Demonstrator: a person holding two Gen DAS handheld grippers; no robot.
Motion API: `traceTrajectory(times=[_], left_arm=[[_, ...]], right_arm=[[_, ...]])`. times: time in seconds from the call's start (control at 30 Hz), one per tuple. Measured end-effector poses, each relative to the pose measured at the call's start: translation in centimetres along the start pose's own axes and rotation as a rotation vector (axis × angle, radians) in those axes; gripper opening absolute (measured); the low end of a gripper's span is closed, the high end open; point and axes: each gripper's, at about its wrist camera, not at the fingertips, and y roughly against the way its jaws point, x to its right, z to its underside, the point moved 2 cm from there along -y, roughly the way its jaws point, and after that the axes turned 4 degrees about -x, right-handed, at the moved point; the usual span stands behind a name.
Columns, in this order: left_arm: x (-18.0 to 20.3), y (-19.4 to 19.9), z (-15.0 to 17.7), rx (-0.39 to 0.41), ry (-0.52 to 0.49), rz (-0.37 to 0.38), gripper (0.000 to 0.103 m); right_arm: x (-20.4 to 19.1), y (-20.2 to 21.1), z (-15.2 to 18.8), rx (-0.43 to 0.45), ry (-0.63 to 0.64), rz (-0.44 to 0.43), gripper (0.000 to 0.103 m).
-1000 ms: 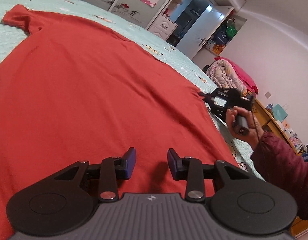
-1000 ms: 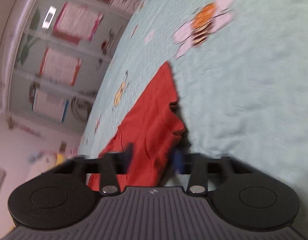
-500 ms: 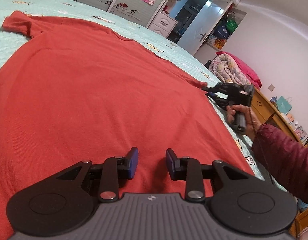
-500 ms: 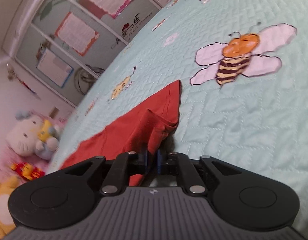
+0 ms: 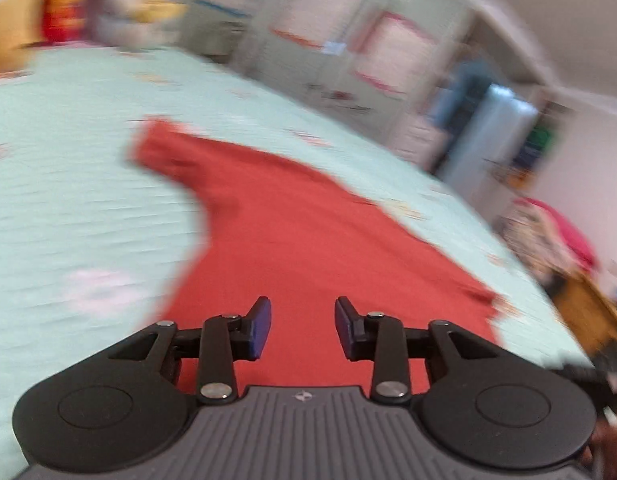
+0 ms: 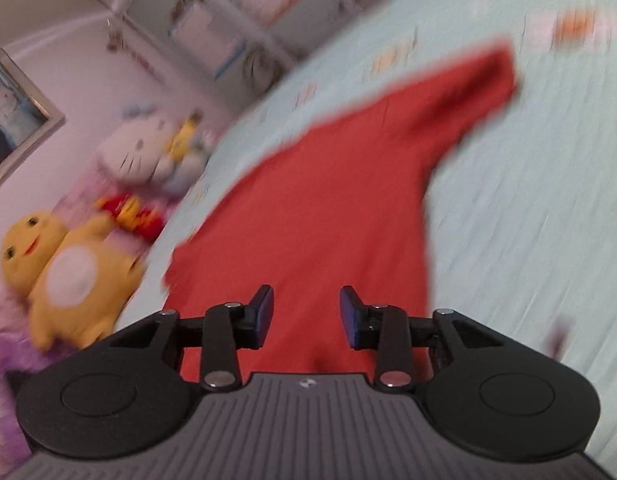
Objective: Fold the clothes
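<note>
A red T-shirt (image 5: 308, 248) lies spread flat on the pale green bedspread (image 5: 68, 208). Both views are motion-blurred. My left gripper (image 5: 302, 326) is open and empty, above the shirt's near part. My right gripper (image 6: 306, 316) is also open and empty, above the shirt (image 6: 320, 208), with one sleeve (image 6: 480, 84) stretching to the far right. The other sleeve (image 5: 160, 152) shows far left in the left wrist view.
Plush toys, a yellow one (image 6: 68, 272) and a white cat (image 6: 144, 152), sit by the bed's head. Wardrobe doors (image 5: 348, 52) stand beyond the bed. A pink bundle (image 5: 556, 232) and a wooden cabinet (image 5: 588, 312) are at the right.
My right gripper let go of the shirt's corner, opened and swung round over the shirt. My left gripper opened a little wider and turned left; both views are now blurred.
</note>
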Motion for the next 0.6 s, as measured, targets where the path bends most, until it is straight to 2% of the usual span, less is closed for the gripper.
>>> traceTrajectory(times=[0.03,0.07,0.1,0.13,0.2,0.27,0.3,0.33,0.37,0.4,0.43,0.5,0.57,0.6], left_arm=[[-1.2,0.6,0.2,-0.001,0.033,-0.035,0.038],[-2.5,1.3,0.6,-0.005,0.066,-0.051,0.038],[-3.6,2.0,1.1,-0.010,0.093,-0.068,0.038],[-4.6,2.7,1.5,-0.016,0.112,-0.083,0.039],[-6.0,3.8,2.2,-0.038,0.131,-0.097,0.046],[-7.2,4.3,3.1,-0.099,0.170,-0.042,0.052],[-7.1,4.2,3.4,-0.129,0.174,-0.003,0.051],[-6.9,4.4,3.6,-0.144,0.146,0.014,0.049],[-6.6,4.7,3.9,-0.154,0.116,0.011,0.039],[-6.3,5.0,4.2,-0.165,0.085,0.008,0.012],[-6.1,5.3,4.5,-0.175,0.054,0.004,0.006],[-5.6,5.9,5.1,-0.195,-0.007,-0.002,0.007],[-5.1,6.6,5.7,-0.216,-0.069,-0.009,0.006],[-5.3,6.6,5.8,-0.214,-0.061,-0.006,0.006]], right_arm=[[0.3,-0.2,0.7,-0.004,-0.001,0.018,0.036],[0.7,-0.4,1.3,-0.007,-0.002,0.035,0.027],[0.9,-0.4,1.7,-0.009,-0.009,0.053,0.023],[0.8,0.0,1.7,-0.005,-0.026,0.069,0.023],[-0.3,1.0,1.7,0.017,-0.034,0.067,0.028],[-1.2,1.7,2.4,0.006,-0.031,0.040,0.030],[-1.5,2.0,3.0,-0.009,-0.030,0.024,0.032],[-1.8,2.2,3.5,-0.025,-0.018,0.048,0.033],[-1.6,2.0,3.9,-0.038,0.016,0.143,0.027],[-1.4,1.8,4.1,-0.033,0.043,0.217,0.003],[-1.4,2.1,4.4,-0.016,0.055,0.256,0.000],[-1.9,2.4,4.8,0.003,0.063,0.302,0.002],[-3.4,1.9,5.3,0.014,0.126,0.378,0.005],[-4.6,1.4,5.2,0.026,0.178,0.420,0.017]])
